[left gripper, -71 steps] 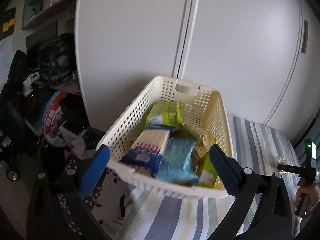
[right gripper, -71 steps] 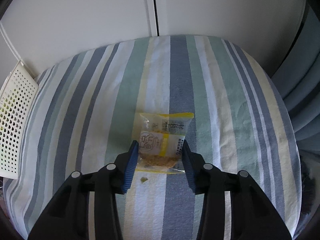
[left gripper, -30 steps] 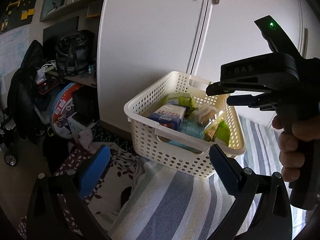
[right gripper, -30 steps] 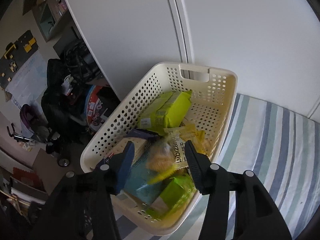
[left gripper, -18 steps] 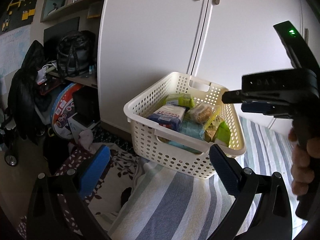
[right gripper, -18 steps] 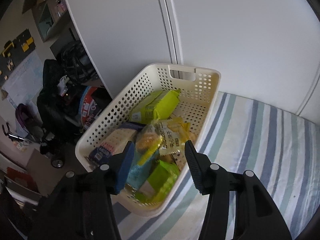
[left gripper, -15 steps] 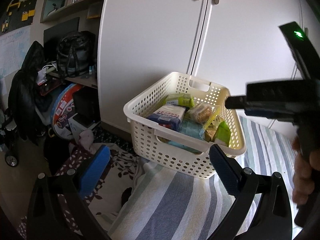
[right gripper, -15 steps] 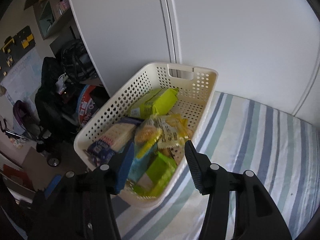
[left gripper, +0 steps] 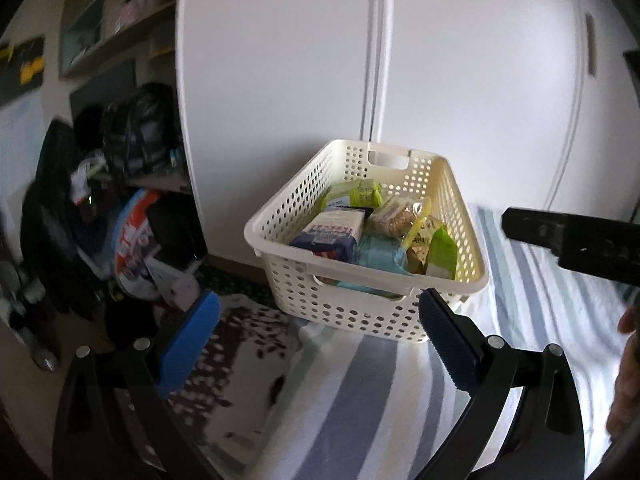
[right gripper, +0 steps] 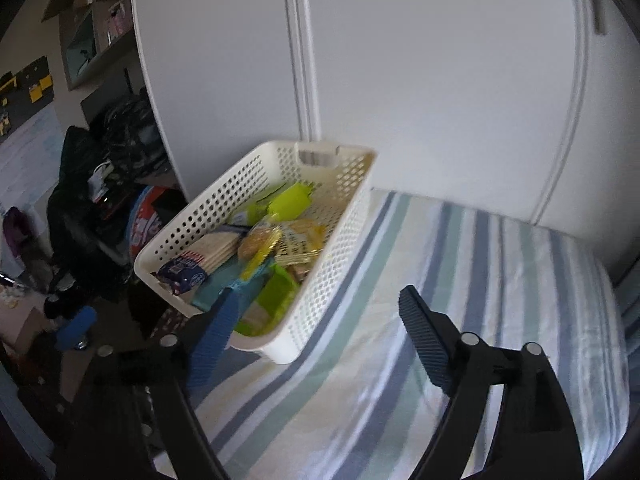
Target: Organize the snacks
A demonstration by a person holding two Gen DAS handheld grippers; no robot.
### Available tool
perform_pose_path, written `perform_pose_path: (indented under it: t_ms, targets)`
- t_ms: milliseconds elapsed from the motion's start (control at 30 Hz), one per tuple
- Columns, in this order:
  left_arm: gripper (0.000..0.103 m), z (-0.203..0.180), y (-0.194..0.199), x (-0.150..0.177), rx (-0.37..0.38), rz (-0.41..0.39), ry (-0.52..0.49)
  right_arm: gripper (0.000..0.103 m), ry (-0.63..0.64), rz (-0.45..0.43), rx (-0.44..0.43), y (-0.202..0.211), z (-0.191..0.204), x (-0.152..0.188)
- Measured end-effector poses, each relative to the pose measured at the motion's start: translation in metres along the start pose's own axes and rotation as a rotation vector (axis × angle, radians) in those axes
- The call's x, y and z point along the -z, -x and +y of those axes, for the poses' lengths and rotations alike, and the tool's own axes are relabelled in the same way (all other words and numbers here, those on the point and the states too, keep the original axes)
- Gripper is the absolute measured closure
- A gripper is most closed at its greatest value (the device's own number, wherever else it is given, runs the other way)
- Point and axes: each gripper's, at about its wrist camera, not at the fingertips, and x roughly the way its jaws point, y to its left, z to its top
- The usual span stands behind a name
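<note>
A cream perforated basket stands at the left end of a striped bed. Several snack packs fill it: a blue-and-white cracker pack, green packs, and a clear yellow-edged cookie bag on top. My left gripper is open, in front of the basket with nothing between its fingers. My right gripper is open and empty, above the bed by the basket's near right corner. Its black body shows at the right of the left wrist view.
The striped bedsheet stretches right of the basket. White wardrobe doors rise behind it. Left of the bed lie a dark patterned cloth, bags and clutter, with shelves above. A hand shows at the right edge.
The right gripper let the cookie bag go into the basket, opened wider and drew back to the right. The left gripper stayed open and shifted slightly.
</note>
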Motion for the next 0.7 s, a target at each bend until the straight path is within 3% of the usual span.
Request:
perform_pose_path:
  t_ms: [33, 100, 200, 633, 700]
  targets:
    - [0.002, 0.0, 0.004, -0.004, -0.003, -0.002, -0.028, 0.021, -0.001, -0.006, 0.004, 0.004, 0.0, 0.001]
    - [0.002, 0.0, 0.009, -0.01, -0.006, 0.0, -0.06, 0.01, -0.005, -0.024, 0.006, 0.013, 0.0, 0.005]
    - [0.002, 0.001, 0.018, -0.019, 0.009, 0.003, -0.1, 0.005, 0.015, -0.064, 0.031, 0.029, 0.005, 0.014]
    - [0.002, 0.003, 0.041, -0.033, -0.067, -0.024, -0.202, 0.005, 0.077, -0.123, 0.118, 0.057, 0.022, 0.054]
    - [0.002, 0.003, 0.041, -0.032, -0.073, -0.025, -0.208, 0.005, 0.088, -0.138, 0.166, 0.058, 0.026, 0.057]
